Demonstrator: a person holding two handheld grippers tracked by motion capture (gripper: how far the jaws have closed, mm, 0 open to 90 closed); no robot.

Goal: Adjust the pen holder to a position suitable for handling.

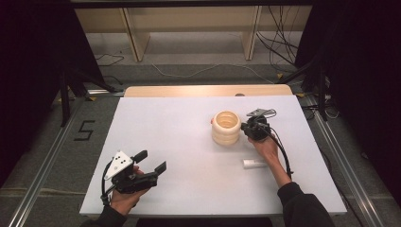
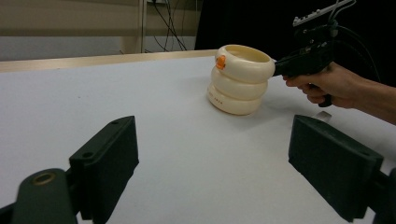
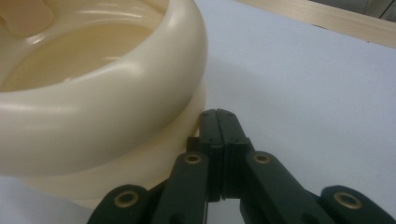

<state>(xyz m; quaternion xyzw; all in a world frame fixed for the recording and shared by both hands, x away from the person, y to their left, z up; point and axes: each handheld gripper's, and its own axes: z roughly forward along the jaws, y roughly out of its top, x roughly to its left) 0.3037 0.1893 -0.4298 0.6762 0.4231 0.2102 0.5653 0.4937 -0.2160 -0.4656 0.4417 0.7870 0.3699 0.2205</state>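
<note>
Table (image 1: pixel 189 156), a wide white rectangular top with a pale wooden strip along its far edge, carries everything here. Next in size is the cream plastic container shaped like three stacked rings (image 1: pixel 225 127), standing upright and open at the top, toward the far right part of the table; a small orange tab (image 2: pixel 220 61) sits on its upper ring. The right gripper (image 1: pixel 247 126), black and held in the person's right hand, lies level just right of the container, its tip at the container's side wall. Its jaws are pressed flat together with nothing between them, touching or almost touching the rings; which of the two I cannot tell. The left gripper (image 1: pixel 152 161) is well apart from the container, near the table's front left, its jaws spread wide over bare surface. A small white cylindrical piece (image 1: pixel 254 163) lies on its side just in front of the container, near the right wrist.
</note>
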